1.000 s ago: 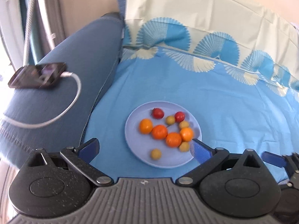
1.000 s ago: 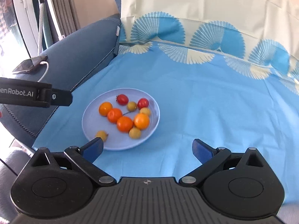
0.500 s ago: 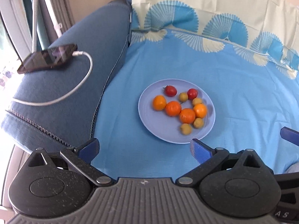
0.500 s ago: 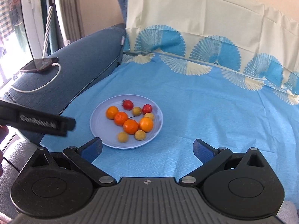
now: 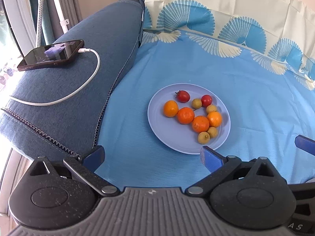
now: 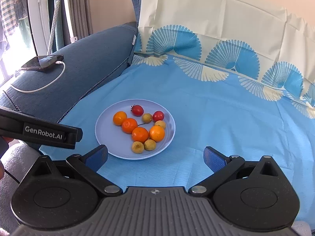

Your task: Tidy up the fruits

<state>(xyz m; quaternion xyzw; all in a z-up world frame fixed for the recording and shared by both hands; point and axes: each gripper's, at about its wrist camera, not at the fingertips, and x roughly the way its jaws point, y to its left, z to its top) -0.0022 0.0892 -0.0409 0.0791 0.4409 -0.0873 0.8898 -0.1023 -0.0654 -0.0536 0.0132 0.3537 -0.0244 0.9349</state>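
Fingers [image 5: 93,155] [image 6: 96,157] wide apart, empty.

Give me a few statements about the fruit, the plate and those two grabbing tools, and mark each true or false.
1. All the fruit lies on the plate. True.
2. There are two red fruits. True.
3. The left gripper is clamped on an orange. False: its fingers stand open and empty, short of the plate.
4. The phone lies on the blue cloth beside the plate. False: it lies on the dark blue cushion, plugged into a white cable.
5. The right gripper is open. True.
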